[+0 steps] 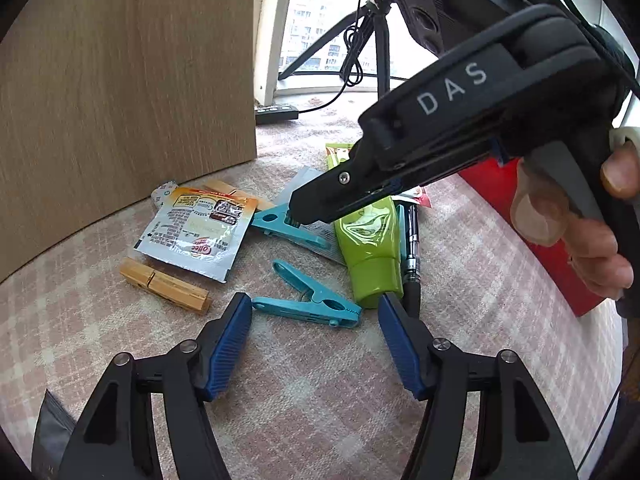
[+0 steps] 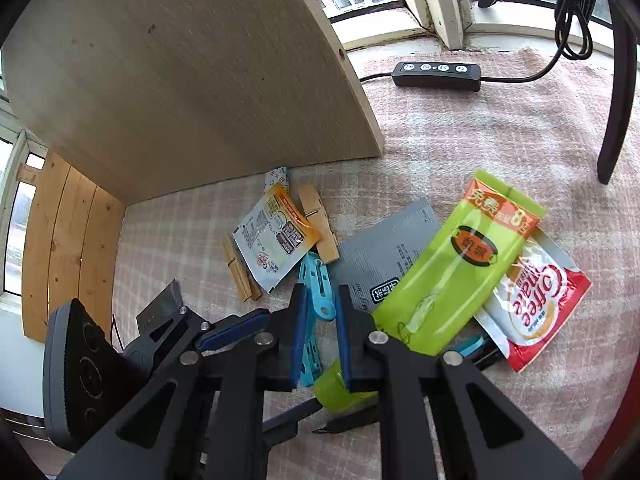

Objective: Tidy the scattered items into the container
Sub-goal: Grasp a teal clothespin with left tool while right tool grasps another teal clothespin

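Here, a wooden panel [image 1: 120,80] fills the upper left of the frame; a red container [image 1: 520,208] sits at right. The right gripper [image 2: 322,328] is clenched on a blue clothespin [image 2: 316,280] — mid-frame. The left gripper [image 1: 316,320] stands released around another blue peg [image 1: 308,300].

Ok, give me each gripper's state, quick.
Left gripper: open, holding nothing, over a blue clothes peg.
Right gripper: fingers nearly shut around another blue peg; grip cannot be told.
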`<state>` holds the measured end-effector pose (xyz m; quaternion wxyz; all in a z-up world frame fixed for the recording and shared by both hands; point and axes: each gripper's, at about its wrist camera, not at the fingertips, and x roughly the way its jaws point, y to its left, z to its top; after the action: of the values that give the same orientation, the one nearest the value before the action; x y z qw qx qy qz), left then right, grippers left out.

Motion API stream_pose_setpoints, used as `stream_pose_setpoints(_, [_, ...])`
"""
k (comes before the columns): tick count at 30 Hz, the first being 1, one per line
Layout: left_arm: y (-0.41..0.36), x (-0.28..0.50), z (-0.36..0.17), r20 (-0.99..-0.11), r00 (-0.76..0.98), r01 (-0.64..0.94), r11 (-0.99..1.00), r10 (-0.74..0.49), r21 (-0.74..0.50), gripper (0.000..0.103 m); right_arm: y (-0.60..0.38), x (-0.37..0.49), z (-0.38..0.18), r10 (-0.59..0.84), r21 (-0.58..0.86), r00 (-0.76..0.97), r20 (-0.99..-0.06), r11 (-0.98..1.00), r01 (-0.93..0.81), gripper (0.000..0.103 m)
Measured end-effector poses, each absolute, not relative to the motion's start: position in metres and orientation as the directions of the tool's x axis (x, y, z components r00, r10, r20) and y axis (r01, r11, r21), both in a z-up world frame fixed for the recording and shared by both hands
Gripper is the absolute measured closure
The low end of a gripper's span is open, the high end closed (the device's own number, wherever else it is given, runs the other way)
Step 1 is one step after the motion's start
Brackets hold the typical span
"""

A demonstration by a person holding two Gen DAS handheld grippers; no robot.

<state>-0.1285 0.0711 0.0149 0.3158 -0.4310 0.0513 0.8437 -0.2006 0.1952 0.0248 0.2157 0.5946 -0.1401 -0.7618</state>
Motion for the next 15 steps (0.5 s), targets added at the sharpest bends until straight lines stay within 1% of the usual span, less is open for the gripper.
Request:
stream_pose_setpoints(2, [0.075,-0.127,0.016,-0.761,-0.434,-0.582,-0.795,0.482,-0.172,0.049,0.197,-0.201,0.027,-0.491,0.466,-0.204,-0.847,-0.87,0.16,0.09])
stream_pose_setpoints(10, [0.081,-0.12,0.019,-0.76,-0.429,-0.597,-0.784,0.488,-0.167,0.049,0.202,-0.196,0.028,-0.492,0.471,-0.226,-0.841,-0.87,0.143,0.092])
stream_pose_setpoints(15, [0.08,-0.113,0.031,-0.743,-0.437,-0.598,-0.781,0.507,-0.181,0.049,0.2,-0.193,0.028,-0.497,0.478,-0.238,-0.834,-0.868,0.138,0.092])
